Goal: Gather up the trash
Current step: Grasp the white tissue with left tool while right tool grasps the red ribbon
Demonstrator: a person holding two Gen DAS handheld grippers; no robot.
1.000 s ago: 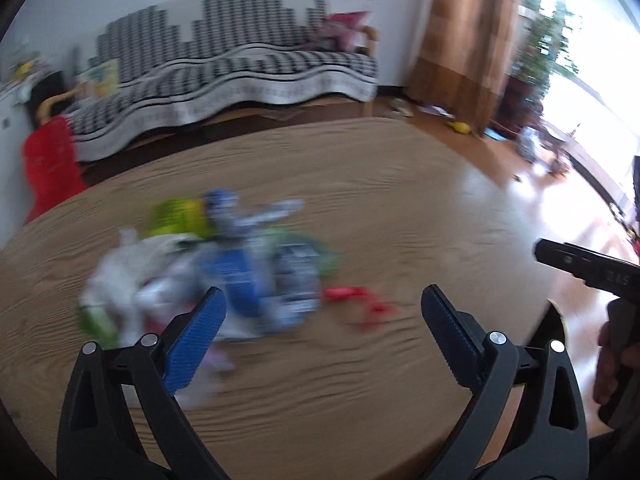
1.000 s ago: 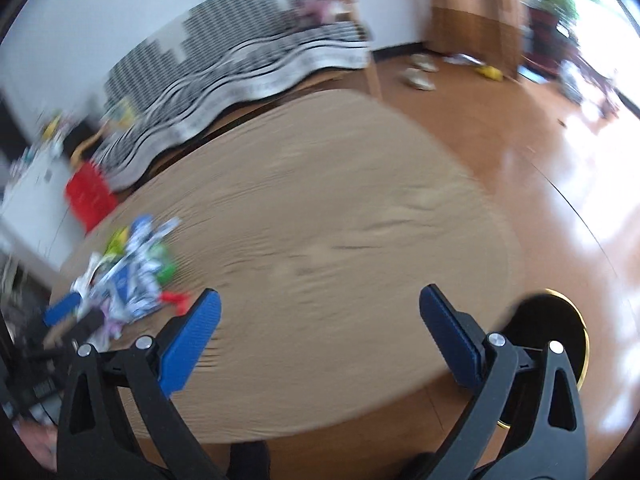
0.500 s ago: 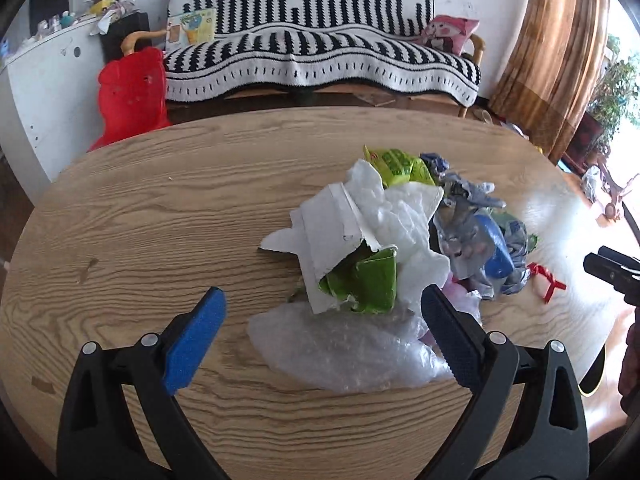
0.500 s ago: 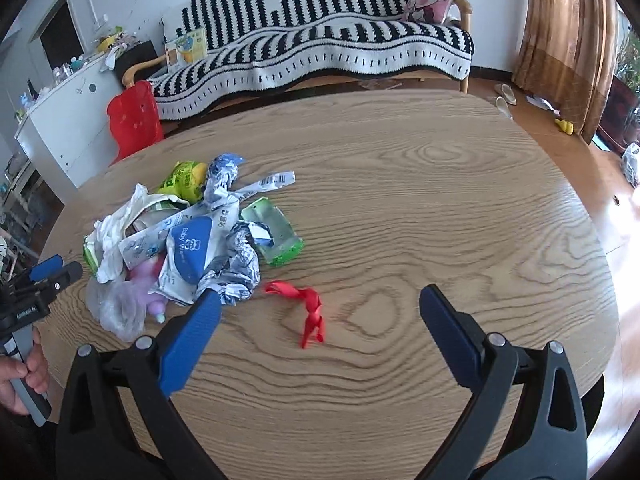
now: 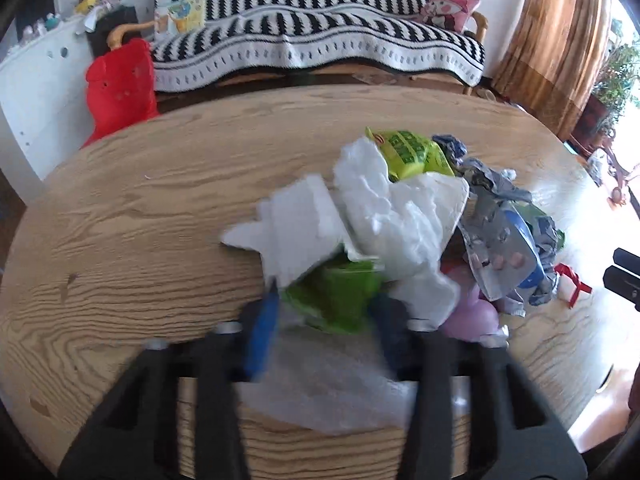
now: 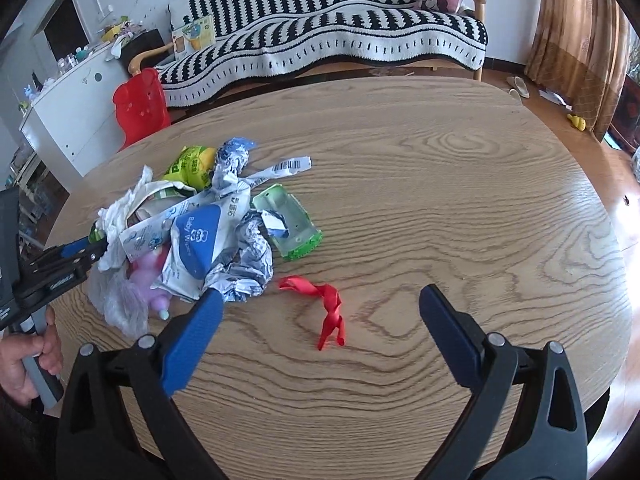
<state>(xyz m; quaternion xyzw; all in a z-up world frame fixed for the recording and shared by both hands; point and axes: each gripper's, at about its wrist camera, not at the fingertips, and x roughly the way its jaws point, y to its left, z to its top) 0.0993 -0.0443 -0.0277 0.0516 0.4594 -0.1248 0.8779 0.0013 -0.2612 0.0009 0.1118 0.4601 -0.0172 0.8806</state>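
Note:
A heap of trash lies on the oval wooden table [image 6: 440, 180]: crumpled white paper [image 5: 380, 216], a yellow-green snack packet [image 5: 408, 152], a baby wipes packet [image 6: 200, 240], a clear plastic bag [image 5: 332, 392] and a green plastic tray [image 6: 288, 220]. My left gripper [image 5: 326, 320] is at the heap's near left edge, its jaws closing with a green wrapper [image 5: 332, 296] between the pads. It also shows in the right wrist view, left gripper [image 6: 94, 246] held by a hand. My right gripper [image 6: 320, 298] stands open above a red ribbon [image 6: 330, 308] lying apart from the heap.
Behind the table stands a sofa [image 6: 340, 40] under a black-and-white striped cover. A red plastic chair [image 6: 140, 104] and a white cabinet [image 6: 76, 96] are at the back left. Brown curtains [image 6: 580, 40] hang at the right.
The left gripper swung over to the heap, dropped closer, and its jaws went from wide apart to narrow around the green wrapper. The right gripper swung left until the ribbon lay between its fingers.

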